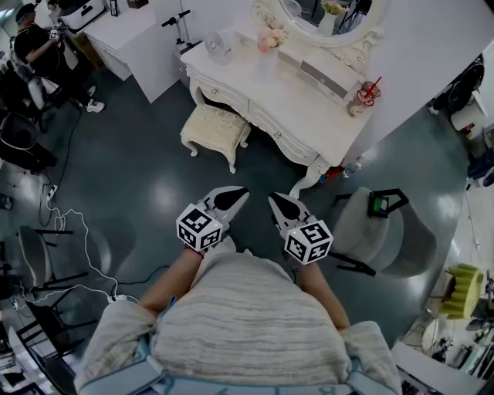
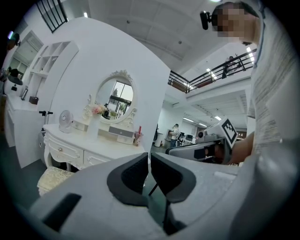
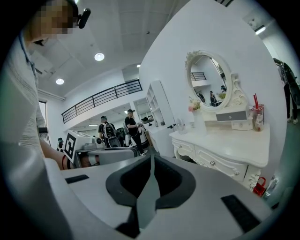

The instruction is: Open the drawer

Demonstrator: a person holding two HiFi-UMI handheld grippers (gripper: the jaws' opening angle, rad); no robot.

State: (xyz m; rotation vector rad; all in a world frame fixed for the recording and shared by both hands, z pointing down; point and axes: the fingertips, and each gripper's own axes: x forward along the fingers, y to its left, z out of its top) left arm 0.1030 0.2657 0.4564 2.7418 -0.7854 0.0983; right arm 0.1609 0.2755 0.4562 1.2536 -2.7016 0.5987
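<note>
A white dressing table (image 1: pixel 309 100) stands ahead with its drawers (image 1: pixel 283 136) closed; the drawers (image 2: pixel 63 151) show at the left of the left gripper view, and the drawers (image 3: pixel 218 162) at the right of the right gripper view. My left gripper (image 1: pixel 241 191) and right gripper (image 1: pixel 272 197) are held side by side in front of my body, well short of the table and above the dark floor. In its own view the left gripper (image 2: pixel 149 155) is shut with nothing in it. The right gripper (image 3: pixel 152 157) has its tips together, also empty.
A cushioned stool (image 1: pixel 214 131) sits before the table's left half. On the tabletop are a small fan (image 1: pixel 218 45), a vase of flowers (image 1: pixel 268 48), a red-lidded cup (image 1: pixel 364 96) and an oval mirror (image 1: pixel 324 19). A grey chair (image 1: pixel 386 231) stands at right. Cables (image 1: pixel 77 231) trail at left.
</note>
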